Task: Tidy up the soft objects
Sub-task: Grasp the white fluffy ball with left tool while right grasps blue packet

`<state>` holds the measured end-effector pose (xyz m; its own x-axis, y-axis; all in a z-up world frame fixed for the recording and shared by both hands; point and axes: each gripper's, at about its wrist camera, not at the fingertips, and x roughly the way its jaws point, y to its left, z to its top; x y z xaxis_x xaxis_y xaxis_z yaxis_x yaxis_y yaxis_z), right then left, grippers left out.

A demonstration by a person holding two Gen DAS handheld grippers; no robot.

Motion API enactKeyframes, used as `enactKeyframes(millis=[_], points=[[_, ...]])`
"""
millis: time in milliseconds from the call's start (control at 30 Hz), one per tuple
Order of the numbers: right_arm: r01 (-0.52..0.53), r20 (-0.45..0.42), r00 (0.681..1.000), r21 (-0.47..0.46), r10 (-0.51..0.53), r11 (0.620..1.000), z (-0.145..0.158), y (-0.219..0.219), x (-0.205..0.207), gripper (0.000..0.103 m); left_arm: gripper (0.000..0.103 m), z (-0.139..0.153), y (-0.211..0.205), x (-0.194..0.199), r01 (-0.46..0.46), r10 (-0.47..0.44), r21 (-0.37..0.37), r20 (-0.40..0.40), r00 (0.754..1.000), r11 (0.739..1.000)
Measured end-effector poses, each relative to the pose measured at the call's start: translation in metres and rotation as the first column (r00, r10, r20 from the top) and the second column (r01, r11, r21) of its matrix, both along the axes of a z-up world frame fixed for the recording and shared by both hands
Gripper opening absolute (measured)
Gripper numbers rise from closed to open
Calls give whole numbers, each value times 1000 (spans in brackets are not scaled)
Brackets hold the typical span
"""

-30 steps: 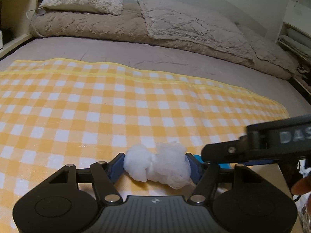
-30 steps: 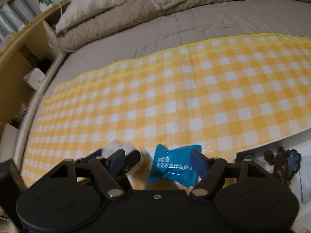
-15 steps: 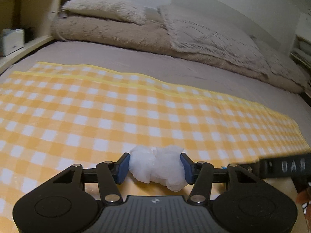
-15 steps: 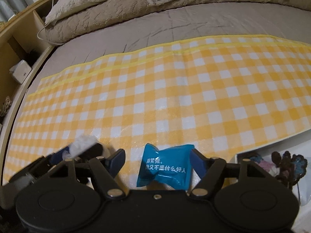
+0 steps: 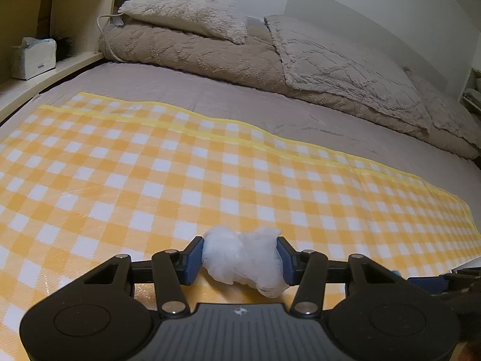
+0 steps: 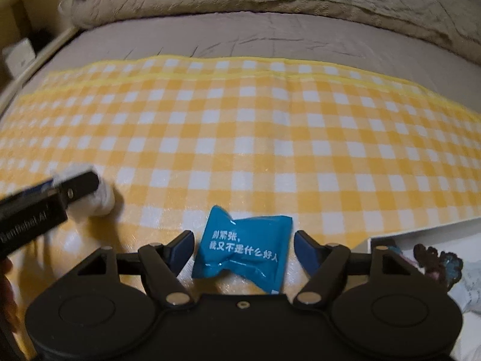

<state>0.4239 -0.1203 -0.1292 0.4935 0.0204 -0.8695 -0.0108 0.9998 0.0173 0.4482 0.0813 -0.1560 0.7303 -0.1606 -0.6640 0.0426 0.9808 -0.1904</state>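
White mesh puff (image 5: 244,263) pinched, blue packet (image 6: 244,251) waiting.

The left hand-held gripper (image 5: 240,260) squeezes the puff just above the checked cloth (image 5: 180,162), likely for carrying; the right hand-held gripper (image 6: 243,248) straddles the packet, spread, box (image 6: 427,234) at three o'clock.

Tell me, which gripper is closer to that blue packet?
Right. The right gripper has the blue packet between its open fingers, untouched. The left gripper is off to the side, clamped on a white mesh ball.

Both wrist cameras sit low over the checkered cloth (image 5: 210,165), facing the pillows (image 5: 186,15); the right view looks from further right, and both share the white mesh bundle (image 5: 243,261)
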Motion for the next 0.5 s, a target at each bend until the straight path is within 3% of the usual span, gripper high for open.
enactKeyframes(millis=[67,233,400,500], points=[[-41,6,999,-49,41,998,-3,6,-3,68,52,0,-1,0,2,-2,-2,-2,1000,1000],[-121,26,992,-111,125,986,-6,17,-9,66,52,0,-2,1,1,-1,-2,-3,1000,1000],[-144,11,989,-33,145,989,-7,14,-8,62,51,0,-4,1,-1,1,6,-16,1000,1000],[-167,22,986,-31,168,985,-5,16,-10,53,50,1,-6,1,0,0,14,-22,1000,1000]])
